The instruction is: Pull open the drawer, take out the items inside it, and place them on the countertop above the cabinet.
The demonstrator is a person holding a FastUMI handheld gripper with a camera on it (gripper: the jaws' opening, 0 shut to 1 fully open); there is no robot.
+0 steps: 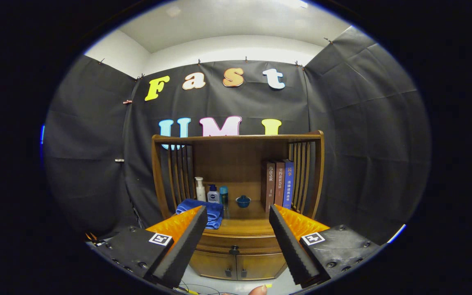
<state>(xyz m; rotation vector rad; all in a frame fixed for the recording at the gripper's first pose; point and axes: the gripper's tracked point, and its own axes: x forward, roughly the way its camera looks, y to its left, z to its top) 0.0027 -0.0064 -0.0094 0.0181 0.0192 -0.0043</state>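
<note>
The gripper (236, 237) is hovering with jaws wide before the wooden cabinet's (236, 262) closed drawer (236, 245), whose round knob (234, 249) is sitting between them.

My handheld two-finger gripper (236, 246) is held level, pointing straight ahead. Its fingers (182, 246) stand wide apart, nothing between them and no contact on either ribbed pad. Each finger base carries a square marker tag. A fingertip (257, 290) of a person's hand peeks in just below the fingers.
</note>
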